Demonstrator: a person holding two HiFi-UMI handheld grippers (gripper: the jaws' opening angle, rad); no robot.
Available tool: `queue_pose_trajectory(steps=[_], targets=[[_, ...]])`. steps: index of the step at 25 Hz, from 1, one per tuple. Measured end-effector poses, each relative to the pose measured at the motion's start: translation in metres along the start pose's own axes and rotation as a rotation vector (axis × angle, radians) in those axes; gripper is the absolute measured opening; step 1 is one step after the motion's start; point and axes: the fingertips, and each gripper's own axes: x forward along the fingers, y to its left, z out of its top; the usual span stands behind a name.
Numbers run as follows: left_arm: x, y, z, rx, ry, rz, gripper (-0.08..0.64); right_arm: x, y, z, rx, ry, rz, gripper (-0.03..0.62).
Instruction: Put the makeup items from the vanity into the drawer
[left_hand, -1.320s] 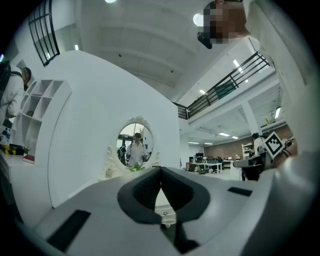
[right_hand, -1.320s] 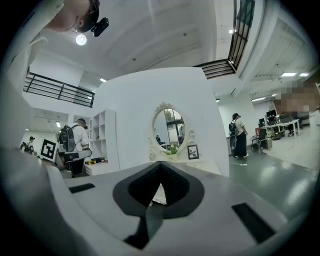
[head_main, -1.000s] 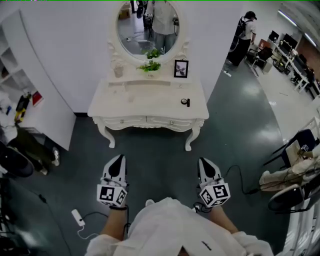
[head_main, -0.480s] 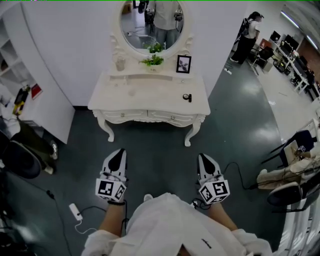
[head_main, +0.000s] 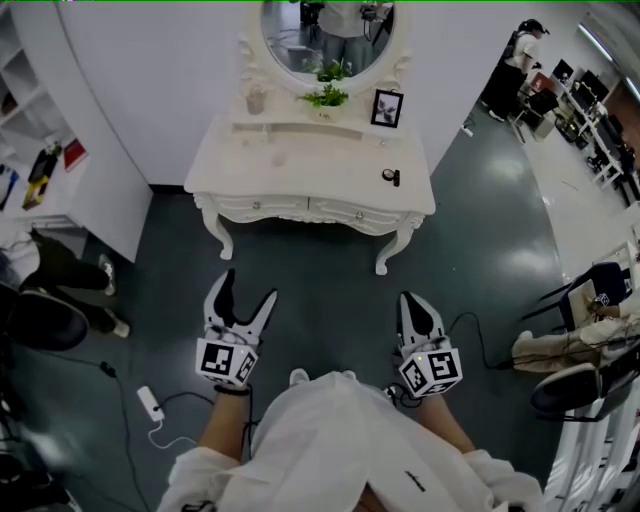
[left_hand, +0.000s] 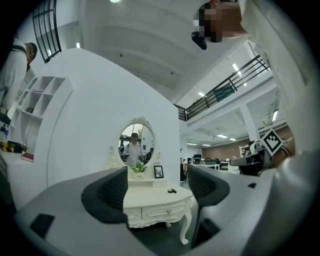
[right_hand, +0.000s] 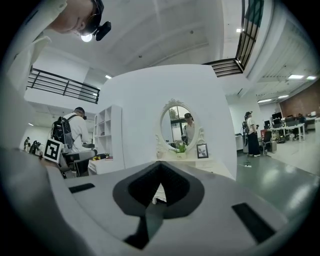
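Observation:
The white vanity (head_main: 300, 165) stands ahead of me against the wall, with an oval mirror, a small plant (head_main: 327, 96), a photo frame (head_main: 387, 107) and a cup (head_main: 256, 99) at its back. A small black makeup item (head_main: 391, 176) lies near its right edge, also visible in the left gripper view (left_hand: 171, 190). Both drawers (head_main: 262, 208) are closed. My left gripper (head_main: 243, 305) hangs over the floor short of the vanity, its jaws opening with nothing between them (left_hand: 157, 187). My right gripper (head_main: 418, 312) is level with it, shut and holding nothing (right_hand: 159, 170).
A white shelf unit (head_main: 60, 190) stands at the left, with a person's legs (head_main: 60, 275) beside it. A power strip (head_main: 150, 403) and cables lie on the dark floor. Chairs (head_main: 590, 300) crowd the right side. A person (head_main: 515, 60) stands far right.
The left gripper's jaws have spread apart from shut. The vanity has shifted right and slightly nearer in the head view. The right gripper stays shut.

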Motion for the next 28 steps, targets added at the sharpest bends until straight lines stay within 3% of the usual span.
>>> queue_pose_trajectory(steps=[10,20,28], targets=[[-0.014,0.038,-0.015,-0.035,0.039,0.025,0.390,0.025,0.038,-0.014,0.002,0.037,0.022,0.017],[0.005,0.050,-0.022,-0.045,0.051,0.045,0.390,0.056,0.031,-0.014,-0.004,0.034,0.051,0.017],[0.054,0.061,-0.027,-0.022,0.062,0.074,0.390,0.114,0.021,-0.018,0.001,0.031,0.181,0.017]])
